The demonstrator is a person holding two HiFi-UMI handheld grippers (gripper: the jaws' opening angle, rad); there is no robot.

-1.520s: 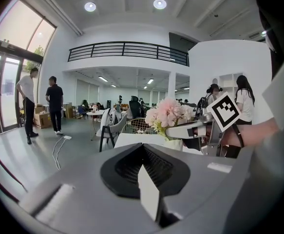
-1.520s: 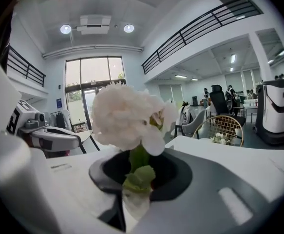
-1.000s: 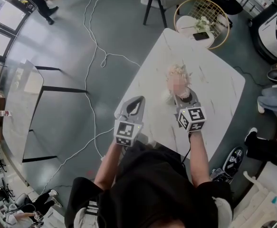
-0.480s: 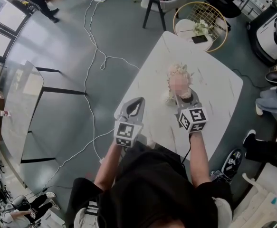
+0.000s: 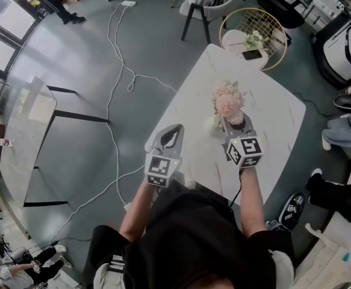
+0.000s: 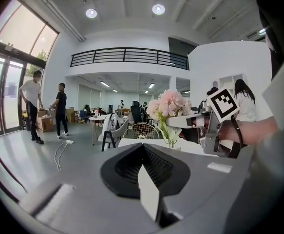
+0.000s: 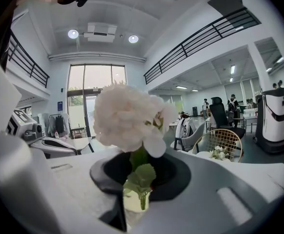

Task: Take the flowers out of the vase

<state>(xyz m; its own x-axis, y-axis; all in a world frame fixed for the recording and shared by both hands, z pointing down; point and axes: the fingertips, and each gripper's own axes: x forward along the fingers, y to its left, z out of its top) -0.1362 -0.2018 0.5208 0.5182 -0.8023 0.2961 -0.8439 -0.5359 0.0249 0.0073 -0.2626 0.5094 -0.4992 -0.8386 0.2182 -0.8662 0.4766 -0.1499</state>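
Right tool (image 5: 233, 121) pinches flowers (image 5: 228, 100) above table (image 5: 274, 118); left tool (image 5: 170, 132), closed empty, at edge.

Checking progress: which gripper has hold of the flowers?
The right gripper, shut on the flowers at the stems; the left gripper is shut on nothing, away from them.

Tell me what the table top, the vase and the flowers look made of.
Table top: white stone or marble-look laminate, faint grey veining, slight sheen.
Vase: probably clear glass, since the stems show through.
Flowers: pink-white; fabric or real, cannot tell.
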